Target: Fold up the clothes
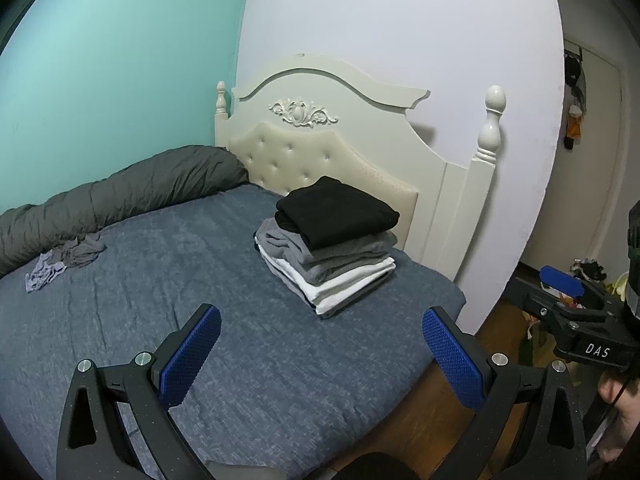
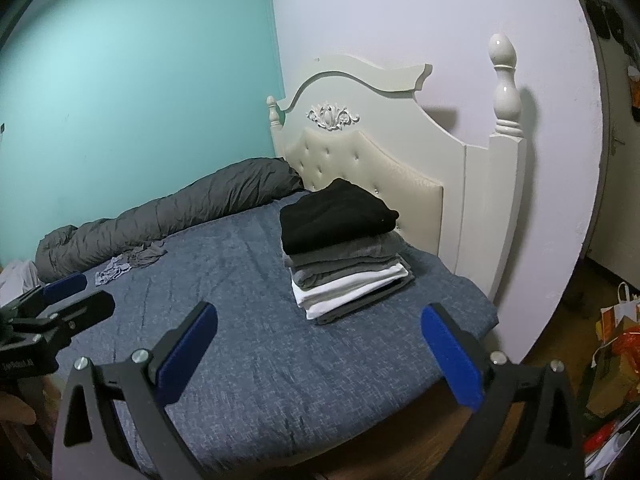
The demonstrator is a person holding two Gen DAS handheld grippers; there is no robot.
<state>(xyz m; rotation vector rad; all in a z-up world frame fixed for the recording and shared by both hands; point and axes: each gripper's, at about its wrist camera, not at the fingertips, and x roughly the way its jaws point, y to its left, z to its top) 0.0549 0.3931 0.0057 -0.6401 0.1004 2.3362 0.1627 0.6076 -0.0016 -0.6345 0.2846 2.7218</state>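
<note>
Near the bed's (image 1: pixel 132 280) headboard corner your folded stack (image 1: pixel 328 248) could topple if either released, empty hand-held gripper, left (image 1: pixel 320 360) or right (image 2: pixel 318 358), nudges it while reaching for the crumpled grey garment (image 1: pixel 64 260)

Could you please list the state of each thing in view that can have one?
left gripper: open, fingers empty
right gripper: open, fingers empty
stack of clothes: folded, piled by the headboard
black garment: folded, on top of the stack
grey garment: crumpled, unfolded
grey duvet: rolled along the wall

Folded stack (image 2: pixel 344 256) on bed (image 2: pixel 240 344), gripper (image 2: pixel 320 344) empty.
</note>
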